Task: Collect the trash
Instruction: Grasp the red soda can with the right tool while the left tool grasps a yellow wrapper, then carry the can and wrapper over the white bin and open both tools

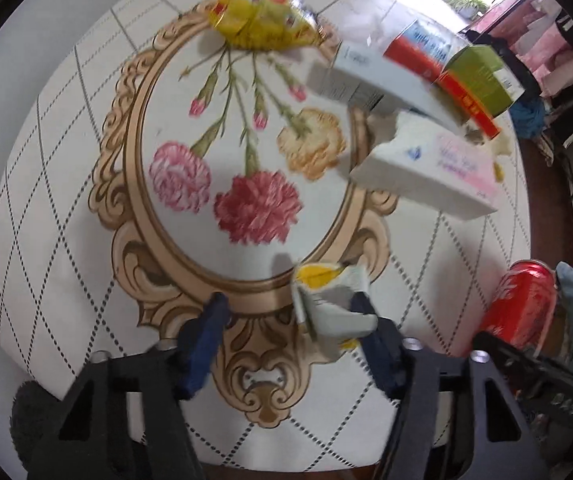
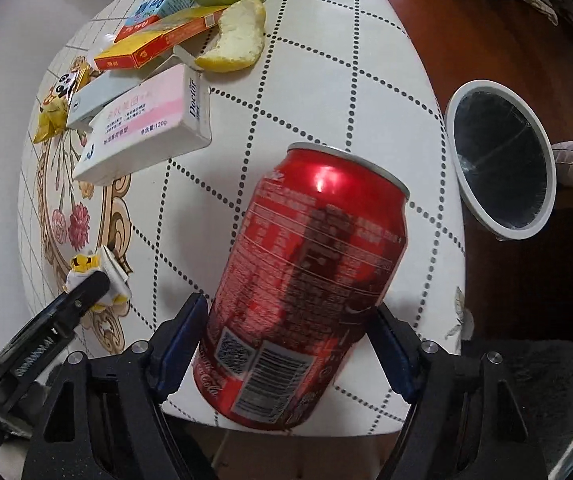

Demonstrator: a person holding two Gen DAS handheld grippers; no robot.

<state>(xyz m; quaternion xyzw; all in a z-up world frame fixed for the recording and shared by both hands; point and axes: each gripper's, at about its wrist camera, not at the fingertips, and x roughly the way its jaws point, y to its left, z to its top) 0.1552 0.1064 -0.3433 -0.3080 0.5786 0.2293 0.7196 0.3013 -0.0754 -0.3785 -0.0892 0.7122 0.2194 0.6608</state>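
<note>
Right gripper (image 2: 286, 336) is seen clenched around the red can (image 2: 306, 280), both blue pads pressed to its sides low on the body near the barcode, with the can lying over the near edge of the table (image 2: 326, 80). Since the can is held low and tilted, it could be levered out of the pads when lifted toward the bin (image 2: 500, 162) on the floor beyond the edge, and any liquid left inside could be spilled; its top cannot be seen. Left gripper (image 1: 292, 316) is not yet closed on the crumpled wrapper (image 1: 330, 304): only one pad is touched by it, while the other stands apart, so the light wrapper could be pushed aside or caught by a corner alone. The stacked boxes (image 2: 146, 120), the citrus peel (image 2: 238, 36) and the yellow snack bag (image 1: 262, 16) remain uncollected. Motion blur softens the left view, and how much wrapper lies behind the finger cannot be judged.
</note>
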